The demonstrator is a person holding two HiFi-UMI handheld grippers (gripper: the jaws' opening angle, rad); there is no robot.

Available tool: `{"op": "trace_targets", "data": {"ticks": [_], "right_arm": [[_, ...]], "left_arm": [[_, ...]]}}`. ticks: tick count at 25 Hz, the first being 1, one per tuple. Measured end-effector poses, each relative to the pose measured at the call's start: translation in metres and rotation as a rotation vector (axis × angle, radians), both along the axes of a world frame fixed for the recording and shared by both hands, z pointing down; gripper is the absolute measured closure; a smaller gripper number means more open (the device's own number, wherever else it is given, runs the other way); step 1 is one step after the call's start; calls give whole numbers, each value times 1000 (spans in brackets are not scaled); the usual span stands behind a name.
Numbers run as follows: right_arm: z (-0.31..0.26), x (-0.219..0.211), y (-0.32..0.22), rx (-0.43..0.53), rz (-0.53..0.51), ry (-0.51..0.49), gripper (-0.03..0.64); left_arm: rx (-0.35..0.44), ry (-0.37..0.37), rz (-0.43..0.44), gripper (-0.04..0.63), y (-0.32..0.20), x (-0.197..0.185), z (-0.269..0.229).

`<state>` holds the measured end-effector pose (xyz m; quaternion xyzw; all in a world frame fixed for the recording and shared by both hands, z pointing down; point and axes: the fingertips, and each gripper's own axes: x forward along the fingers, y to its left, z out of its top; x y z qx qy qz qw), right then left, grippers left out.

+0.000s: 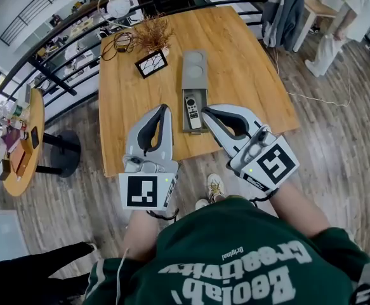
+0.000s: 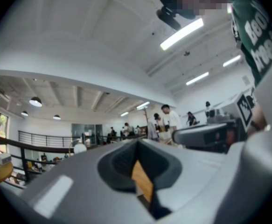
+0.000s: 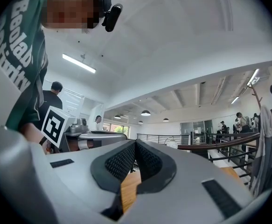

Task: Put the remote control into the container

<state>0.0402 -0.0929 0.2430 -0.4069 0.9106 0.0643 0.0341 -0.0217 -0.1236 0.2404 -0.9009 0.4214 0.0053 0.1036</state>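
A white remote control with dark buttons lies inside the near end of a long grey container on the wooden table. My left gripper hovers over the table's near edge just left of the container, its jaws together and empty. My right gripper is just right of the remote, with its tips meeting and nothing between them. In the left gripper view the left gripper points level across the room; the right gripper does the same in the right gripper view. Neither touches the remote.
A framed picture, a dried plant and a coiled cable sit at the table's far left. A black railing runs behind. A round side table stands left; a person stands at far right.
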Motion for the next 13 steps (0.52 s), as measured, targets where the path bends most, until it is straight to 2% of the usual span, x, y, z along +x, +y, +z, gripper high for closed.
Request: {"op": "trace_targets", "data": {"ticks": [5,13], "right_arm": [[2,0,4,4,7,7,601],[3,-4,2,9,14,11,601]], "left_arm": [[3,-1,0,597,3,0,3],[0,39,7,597,4,2,0]]}}
